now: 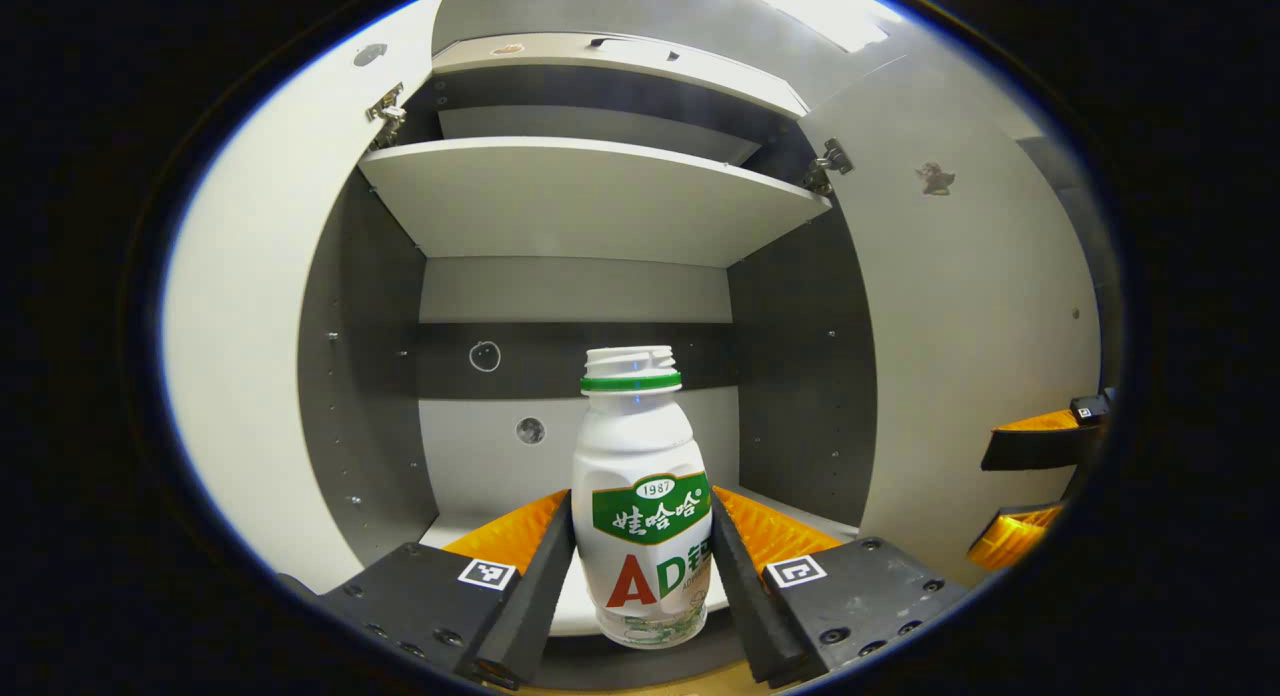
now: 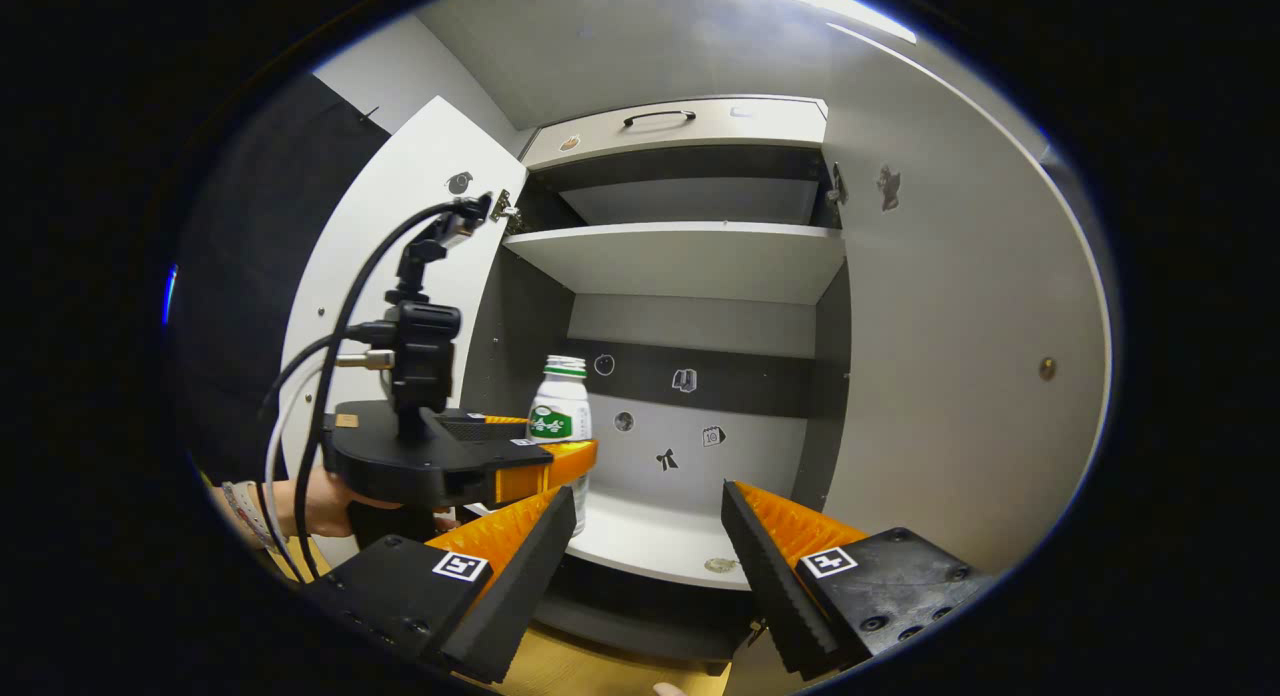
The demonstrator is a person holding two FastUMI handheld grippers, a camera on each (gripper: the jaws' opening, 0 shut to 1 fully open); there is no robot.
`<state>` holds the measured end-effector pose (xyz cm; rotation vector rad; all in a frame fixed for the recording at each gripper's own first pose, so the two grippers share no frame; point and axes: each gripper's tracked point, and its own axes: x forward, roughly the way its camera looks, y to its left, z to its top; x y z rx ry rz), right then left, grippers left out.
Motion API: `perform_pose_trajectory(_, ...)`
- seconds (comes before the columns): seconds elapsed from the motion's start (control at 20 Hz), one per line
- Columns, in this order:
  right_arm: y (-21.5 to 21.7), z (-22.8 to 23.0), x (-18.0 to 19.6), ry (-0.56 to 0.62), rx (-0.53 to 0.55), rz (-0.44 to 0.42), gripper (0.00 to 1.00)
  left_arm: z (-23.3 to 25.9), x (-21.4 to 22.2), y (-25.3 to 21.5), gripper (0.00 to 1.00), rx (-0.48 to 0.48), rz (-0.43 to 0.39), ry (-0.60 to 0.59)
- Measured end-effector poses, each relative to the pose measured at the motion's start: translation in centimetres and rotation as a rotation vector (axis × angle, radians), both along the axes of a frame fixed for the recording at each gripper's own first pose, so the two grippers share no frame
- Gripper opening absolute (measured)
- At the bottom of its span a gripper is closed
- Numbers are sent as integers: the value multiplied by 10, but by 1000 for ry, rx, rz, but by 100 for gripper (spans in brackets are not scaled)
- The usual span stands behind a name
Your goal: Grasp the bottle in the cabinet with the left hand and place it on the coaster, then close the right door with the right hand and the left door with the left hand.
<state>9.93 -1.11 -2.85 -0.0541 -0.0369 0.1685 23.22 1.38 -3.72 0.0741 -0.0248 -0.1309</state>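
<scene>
Your left gripper (image 1: 642,566) clamps the upright bottle (image 1: 642,496) squarely between both fingers; your right gripper (image 2: 648,566) waits alongside, jaws apart.

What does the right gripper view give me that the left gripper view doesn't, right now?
Right gripper view: the left gripper from outside, its cables, the hand holding it, and the stickers on the cabinet's back wall.

Left gripper view: both pads pressed against the bottle, label close up, and the right gripper at the edge.

Both: the bottle, the shelf, both doors open.
</scene>
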Motion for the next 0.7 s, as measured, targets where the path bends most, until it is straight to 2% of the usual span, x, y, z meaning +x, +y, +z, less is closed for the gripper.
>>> perform_pose_trajectory(0.15, -6, -8, -19, 33, 1, -48, 97, -11, -39, -4, 76, -9, -15, 15)
perform_pose_trajectory(0.35, -20, -26, -37, 86, 4, -154, 98, -40, -86, -11, 77, -42, -56, 40)
perform_pose_trajectory(0.5, -25, -36, -58, 98, -12, -211, 98, -63, -120, -12, 76, -68, -55, 48)
perform_pose_trajectory(0.7, -26, -75, -88, 146, -70, -264, 97, -103, -160, -29, 76, -112, -86, 56)
